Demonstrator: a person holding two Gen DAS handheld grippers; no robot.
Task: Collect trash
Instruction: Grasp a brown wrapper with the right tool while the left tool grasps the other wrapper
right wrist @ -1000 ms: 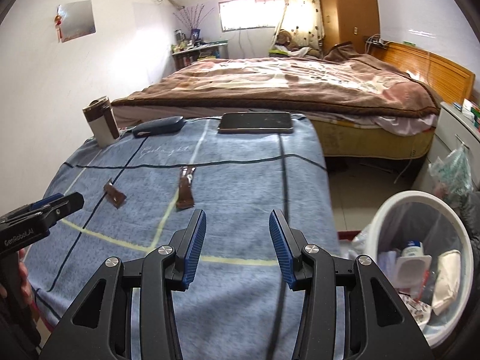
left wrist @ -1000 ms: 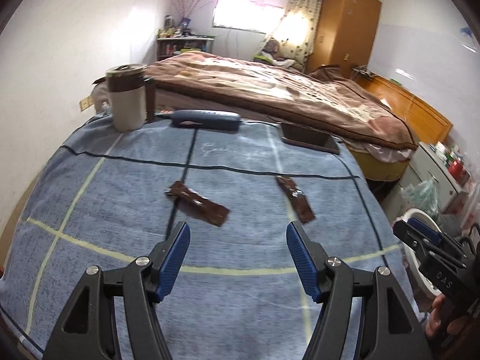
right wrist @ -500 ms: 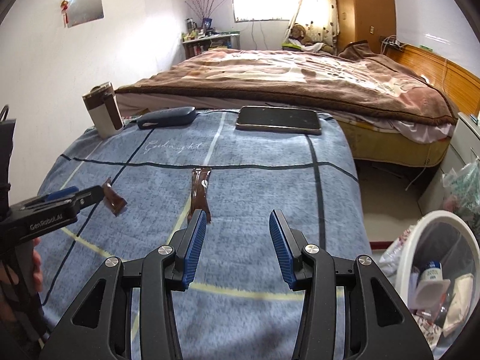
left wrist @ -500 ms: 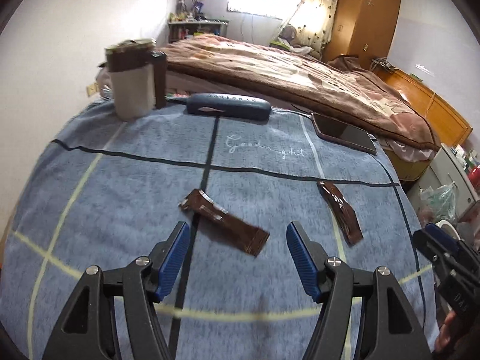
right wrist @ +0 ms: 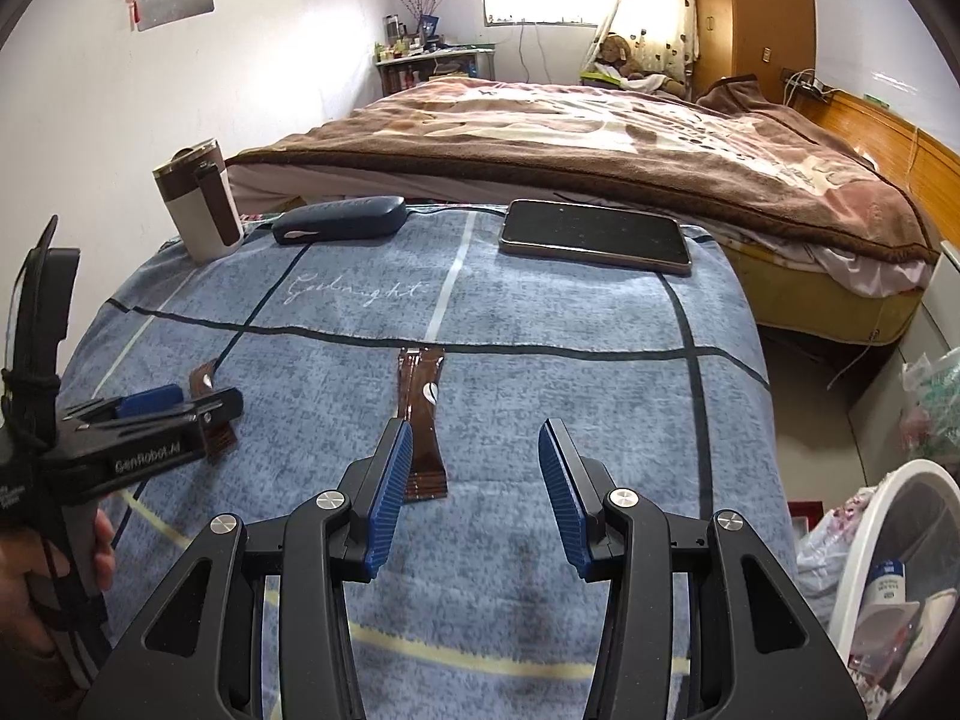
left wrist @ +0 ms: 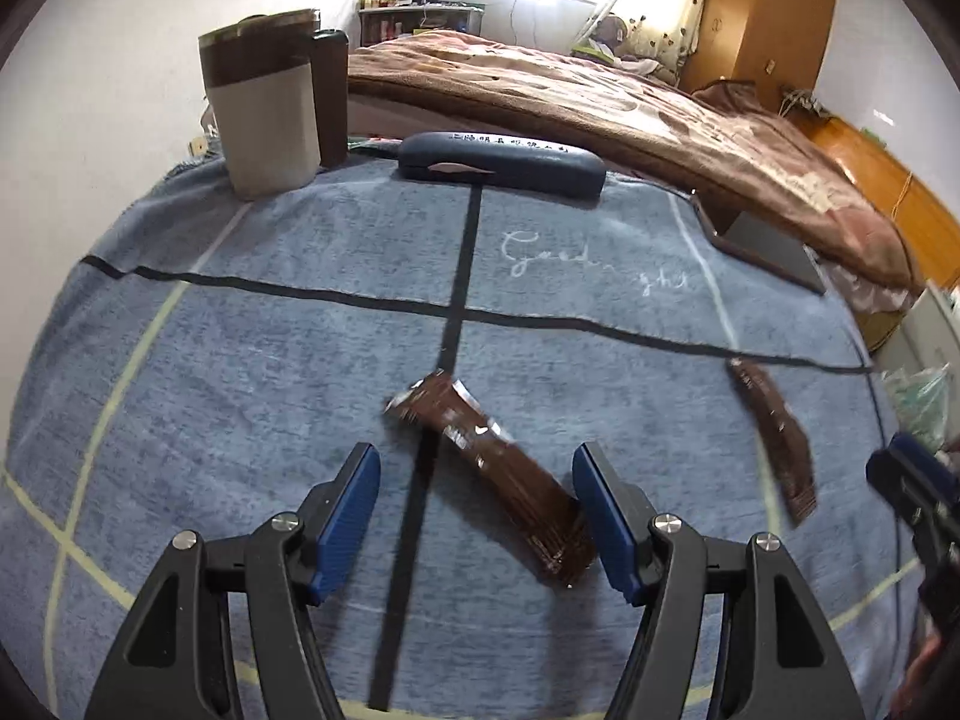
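A blue blanket (right wrist: 540, 396) with dark and pale lines covers the table. Along its far edge stand a brown-and-cream mug (left wrist: 264, 114) at the left corner, a dark blue case (left wrist: 501, 165) in the middle and a phone (right wrist: 594, 237) toward the right. A white bin (right wrist: 888, 546) with rubbish sits on the floor off the right edge. The left gripper (left wrist: 477, 510) is half open over one brown wrapper (left wrist: 492, 468), which lies between its jaws untouched. The right gripper (right wrist: 474, 492) is also half open and empty, a second brown wrapper (right wrist: 423, 420) lying just beside its left finger (right wrist: 390, 492), mid-table.
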